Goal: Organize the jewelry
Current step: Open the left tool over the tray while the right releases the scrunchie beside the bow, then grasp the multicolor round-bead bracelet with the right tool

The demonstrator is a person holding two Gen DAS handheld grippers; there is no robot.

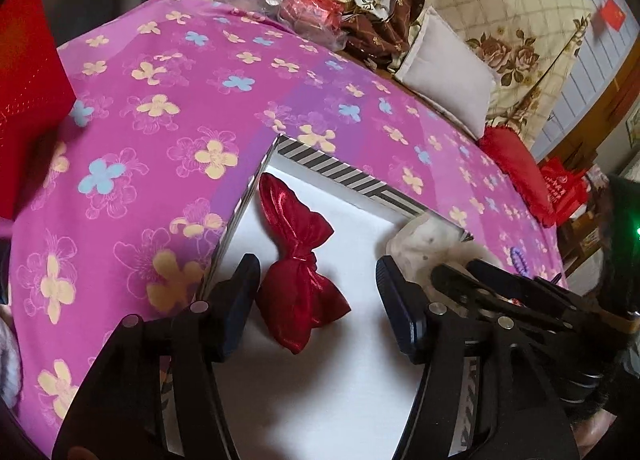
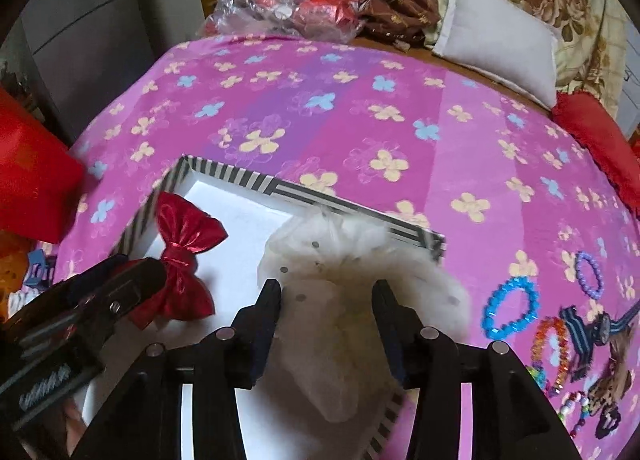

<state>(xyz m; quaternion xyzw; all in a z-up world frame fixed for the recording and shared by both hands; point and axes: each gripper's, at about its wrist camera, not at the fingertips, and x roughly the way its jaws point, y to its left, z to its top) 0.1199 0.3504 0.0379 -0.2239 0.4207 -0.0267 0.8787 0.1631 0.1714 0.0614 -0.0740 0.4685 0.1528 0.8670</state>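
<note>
The left gripper (image 1: 318,272) stands open with the red pouch (image 1: 298,260) lying loose between its jaws on the white floor of the striped box (image 1: 336,170). The right gripper (image 2: 326,300) is open too, straddling the white gauze pouch (image 2: 360,280), which seems to spill over the box's right wall, though the blur leaves that unsure. Lifting away carelessly, a pad could snag the gauze and drag it out. The beaded bracelets (image 2: 510,306) lie on the floral sheet (image 2: 320,108), right of the box.

Lighting: soft, even, fairly bright; faint shadows. Fisheye bending with dark corners. White pouch (image 2: 360,300) blurred; red pouch (image 1: 298,260) shows sheen.
</note>
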